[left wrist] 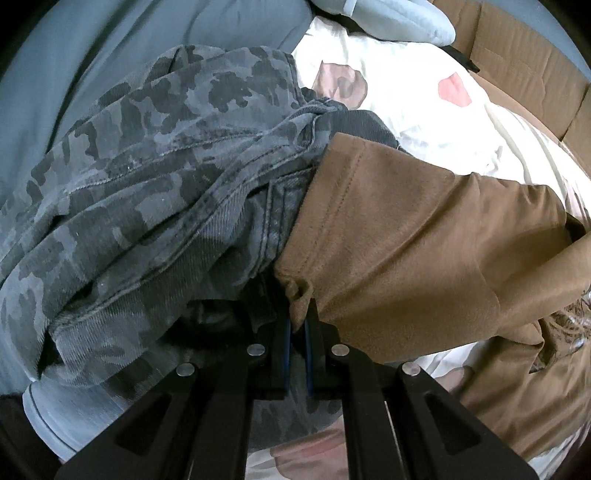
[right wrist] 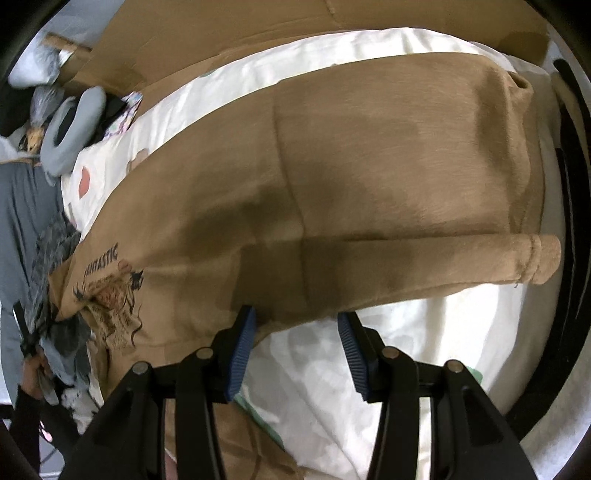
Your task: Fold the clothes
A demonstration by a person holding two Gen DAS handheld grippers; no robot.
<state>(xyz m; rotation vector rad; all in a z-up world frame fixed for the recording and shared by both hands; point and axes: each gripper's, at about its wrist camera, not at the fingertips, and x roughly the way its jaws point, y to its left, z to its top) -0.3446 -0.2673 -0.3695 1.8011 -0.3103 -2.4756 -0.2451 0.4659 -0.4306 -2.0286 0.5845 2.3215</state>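
Left gripper: jaws pressed together, pinching a corner of the brown sweatshirt. Right gripper: jaws spread, empty, its left pad touching the sweatshirt's lower edge. Brown sweatshirt: spread across a white printed bedsheet, folded, printed graphic at one end. Grey camouflage garment: bunched just beside the sweatshirt, touching it. Cardboard: beyond the sheet. Grey cushion: near the cardboard.
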